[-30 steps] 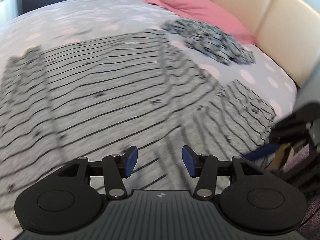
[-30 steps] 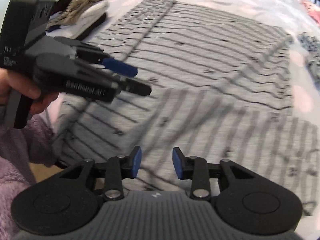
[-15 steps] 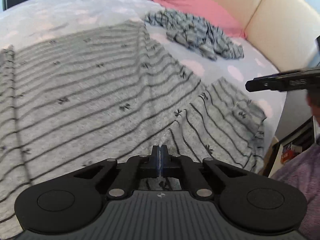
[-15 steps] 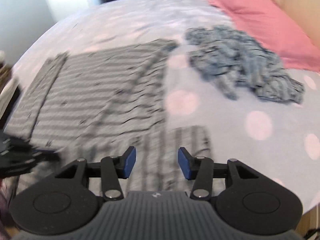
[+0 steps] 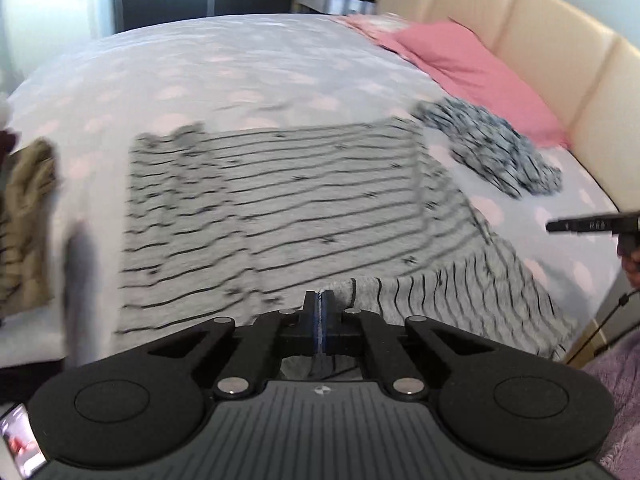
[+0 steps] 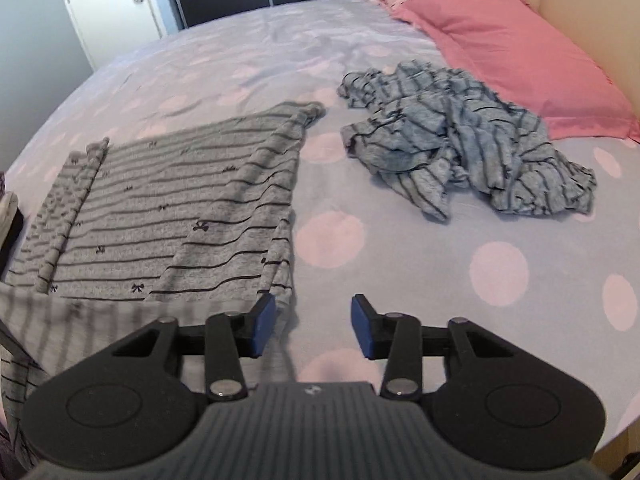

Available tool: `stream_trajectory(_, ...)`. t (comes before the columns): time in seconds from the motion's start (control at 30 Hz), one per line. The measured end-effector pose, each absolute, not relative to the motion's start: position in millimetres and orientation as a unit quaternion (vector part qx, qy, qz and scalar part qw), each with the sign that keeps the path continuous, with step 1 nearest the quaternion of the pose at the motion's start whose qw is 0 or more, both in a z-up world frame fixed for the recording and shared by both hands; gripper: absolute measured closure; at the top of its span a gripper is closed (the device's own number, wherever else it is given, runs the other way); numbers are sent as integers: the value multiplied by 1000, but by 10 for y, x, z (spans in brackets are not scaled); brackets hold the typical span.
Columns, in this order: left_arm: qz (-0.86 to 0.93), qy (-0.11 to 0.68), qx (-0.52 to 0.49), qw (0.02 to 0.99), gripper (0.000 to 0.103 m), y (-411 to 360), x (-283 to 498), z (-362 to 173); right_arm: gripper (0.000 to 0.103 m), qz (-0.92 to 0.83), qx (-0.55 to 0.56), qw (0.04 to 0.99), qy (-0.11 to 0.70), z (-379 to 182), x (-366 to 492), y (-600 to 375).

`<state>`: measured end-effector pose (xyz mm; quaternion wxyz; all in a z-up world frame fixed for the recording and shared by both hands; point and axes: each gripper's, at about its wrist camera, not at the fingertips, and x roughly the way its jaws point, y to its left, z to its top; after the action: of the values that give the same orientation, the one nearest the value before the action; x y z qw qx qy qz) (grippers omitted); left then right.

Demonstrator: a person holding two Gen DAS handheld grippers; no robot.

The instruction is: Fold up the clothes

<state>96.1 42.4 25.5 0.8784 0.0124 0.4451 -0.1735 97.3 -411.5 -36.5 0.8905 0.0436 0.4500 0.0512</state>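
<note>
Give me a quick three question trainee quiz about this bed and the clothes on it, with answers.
1. True or false: the left gripper is shut on the grey striped garment.
2. Which lies nearer the pink pillow: A the flat striped garment, B the crumpled blue-grey garment?
3. Fill in: the right gripper has its jaws ____, with nothing between them.

Key: 1 true; 2 B; 3 open.

My left gripper is clamped fully shut, fabric pinched between its pads, pointing steeply down; my right gripper has just been closing, jaws apart, nothing between them, angled down too.
</note>
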Motion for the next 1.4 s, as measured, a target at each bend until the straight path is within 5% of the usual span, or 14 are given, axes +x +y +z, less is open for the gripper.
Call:
stream_trajectory(0.47, -160, 437, 1, 885, 103, 588, 895, 341, 62, 82, 120, 831, 536, -912, 1623, -3757)
stream_trajectory(0.5, -161, 436, 2, 885, 103, 575, 904, 345, 65, 87, 125, 829, 539, -948, 1623, -3742)
stream_trajectory(0.57, -164, 435, 4, 885, 103, 547, 933, 352, 92, 81, 125, 827, 543, -994, 1612, -3764)
stream_trajectory(0.63, -170, 433, 6, 885, 103, 506, 970, 361, 97, 54, 129, 834, 533, -973, 1577, -3869)
stream_trajectory(1.0, -191, 416, 59, 887, 103, 38, 1339, 451, 103, -70, 87, 847, 520, -1018, 1418, -4281)
stream_trajectory(1.07, -192, 413, 72, 887, 103, -30, 1454, 460, 103, -108, 49, 853, 509, -994, 1404, -4388)
stream_trajectory(1.2, -197, 412, 96, 885, 103, -206, 1616, 484, 102, -50, 162, 843, 510, -933, 1339, -4623)
stream_trajectory(1.3, -201, 410, 102, 884, 103, -298, 1668, 524, 90, -9, 181, 843, 506, -872, 1362, -4494)
stream_trajectory(1.33, -201, 408, 102, 885, 103, -315, 1683, 543, 73, -1, 191, 840, 508, -877, 1389, -4462)
stream_trajectory(1.4, -199, 406, 104, 886, 103, -342, 1717, 588, 64, 13, 213, 829, 516, -910, 1442, -4417)
